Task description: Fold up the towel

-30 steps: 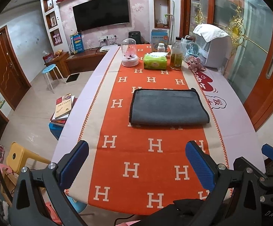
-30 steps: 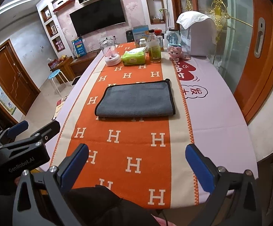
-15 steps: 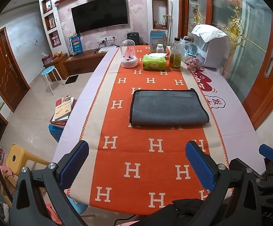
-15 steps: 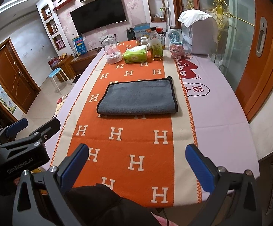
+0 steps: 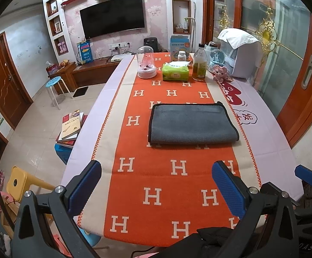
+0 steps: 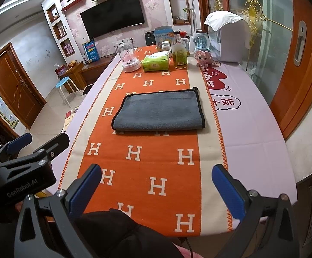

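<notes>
A long table (image 5: pixel 269 142) covered in a pale lilac cloth, with an orange runner (image 5: pixel 166 172) patterned with white H letters down its middle. Ahead of both grippers, a folded grey towel (image 5: pixel 190 123) lies flat on the runner. At the far end stand a glass dome (image 5: pixel 146 65), a green tissue pack (image 5: pixel 175 72) and a bottle (image 5: pixel 199 63).

We hold our black left gripper with blue finger pads (image 5: pixel 157 186) low and level, its jaws spread wide and holding nothing. Our matching black right gripper with blue pads (image 6: pixel 157 190) sits just beside it, side by side, jaws equally wide and likewise holding nothing.
</notes>
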